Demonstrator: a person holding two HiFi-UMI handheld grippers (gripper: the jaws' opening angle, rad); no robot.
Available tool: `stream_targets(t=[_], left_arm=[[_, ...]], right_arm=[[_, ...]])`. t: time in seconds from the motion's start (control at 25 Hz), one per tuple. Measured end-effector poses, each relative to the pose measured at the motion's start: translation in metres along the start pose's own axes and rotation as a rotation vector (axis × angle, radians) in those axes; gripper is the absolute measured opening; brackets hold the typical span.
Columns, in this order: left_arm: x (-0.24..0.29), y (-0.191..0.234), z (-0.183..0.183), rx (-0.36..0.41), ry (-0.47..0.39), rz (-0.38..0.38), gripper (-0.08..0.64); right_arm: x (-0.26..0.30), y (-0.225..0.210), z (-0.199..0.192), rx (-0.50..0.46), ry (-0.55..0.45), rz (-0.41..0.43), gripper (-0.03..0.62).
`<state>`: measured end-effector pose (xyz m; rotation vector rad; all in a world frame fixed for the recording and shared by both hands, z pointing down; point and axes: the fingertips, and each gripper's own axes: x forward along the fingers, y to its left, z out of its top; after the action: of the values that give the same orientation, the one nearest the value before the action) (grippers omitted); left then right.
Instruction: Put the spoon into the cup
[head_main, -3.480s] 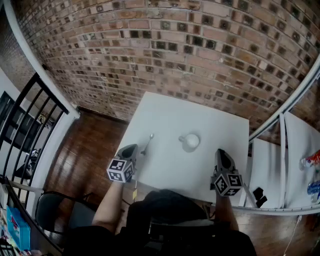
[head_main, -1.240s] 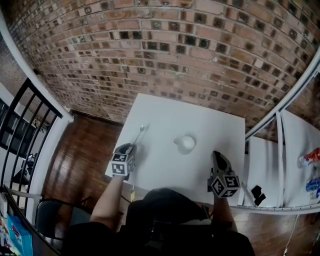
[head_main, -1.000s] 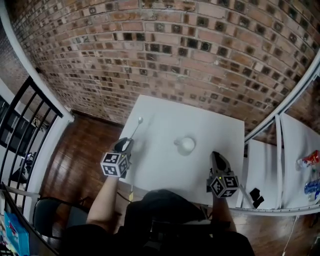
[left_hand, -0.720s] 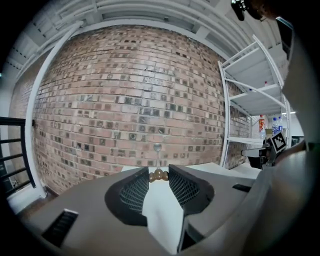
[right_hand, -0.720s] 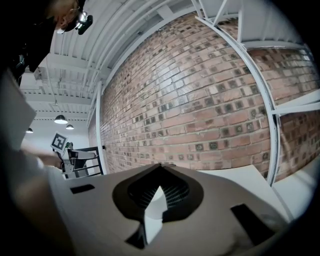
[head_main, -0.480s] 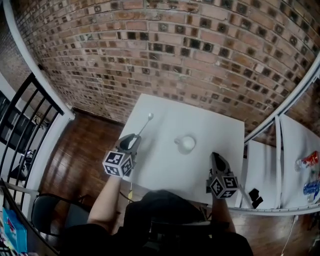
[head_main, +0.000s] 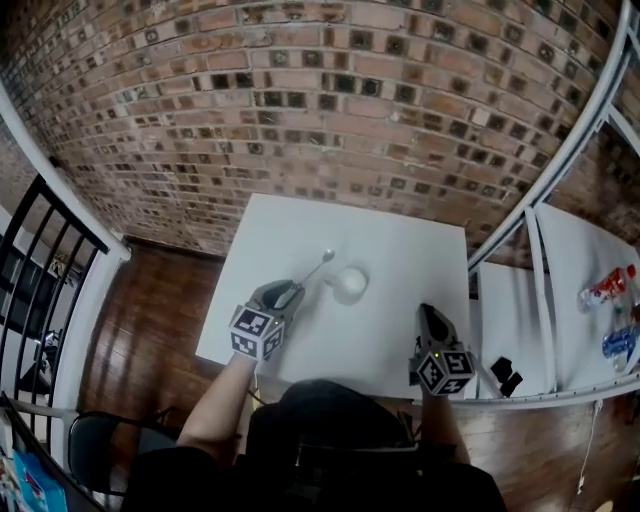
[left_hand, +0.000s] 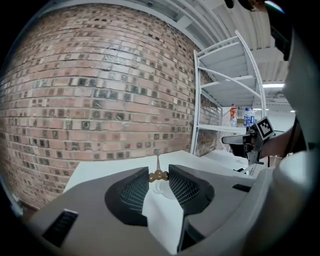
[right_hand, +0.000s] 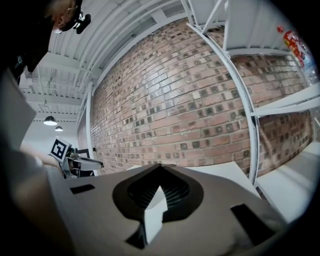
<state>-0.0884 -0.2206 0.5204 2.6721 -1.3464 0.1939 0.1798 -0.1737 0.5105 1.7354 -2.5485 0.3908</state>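
Observation:
My left gripper (head_main: 290, 293) is shut on the handle of a thin metal spoon (head_main: 316, 267). The spoon slants up and to the right, and its bowl hangs just left of the small white cup (head_main: 351, 282) on the white table (head_main: 400, 245). In the left gripper view the gripper (left_hand: 158, 173) pinches the spoon's gold beaded handle (left_hand: 158, 175), and the cup (left_hand: 162, 188) shows faintly between the jaws beyond it. My right gripper (head_main: 428, 314) hovers at the table's near right edge. Its jaws meet at the tips with nothing in them (right_hand: 160, 167).
A brick wall (head_main: 330, 110) runs close behind the table. White shelving with bottles (head_main: 603, 292) stands to the right, with a small black object (head_main: 503, 377) on a lower shelf. A black railing (head_main: 45, 275) and wooden floor lie to the left.
The spoon, lying on the table at first, is now held in my left gripper. That gripper has swung right with it, bringing the bowl beside the cup. The right gripper has barely shifted.

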Motion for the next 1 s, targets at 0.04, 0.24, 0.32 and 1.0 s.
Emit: stream_targets(t=[0.04, 0.24, 0.32, 1.0], left_arm=[[0.005, -0.007, -0.004, 0.009, 0.014, -0.018, 0.121], [0.021, -0.034, -0.022, 0.047, 0.073, -0.087, 0.121], [0.024, -0.04, -0.03, 0.061, 0.095, -0.106, 0.121], [0.042, -0.047, -0.05, 0.081, 0.182, -0.118, 0.123]], right_arm=[[-0.003, -0.003, 0.0, 0.003, -0.003, -0.008, 0.005], [-0.017, -0.015, -0.001, 0.012, -0.013, -0.043, 0.005], [-0.021, -0.019, -0.002, 0.017, -0.013, -0.055, 0.005], [-0.027, -0.019, -0.009, 0.031, -0.005, -0.046, 0.005]])
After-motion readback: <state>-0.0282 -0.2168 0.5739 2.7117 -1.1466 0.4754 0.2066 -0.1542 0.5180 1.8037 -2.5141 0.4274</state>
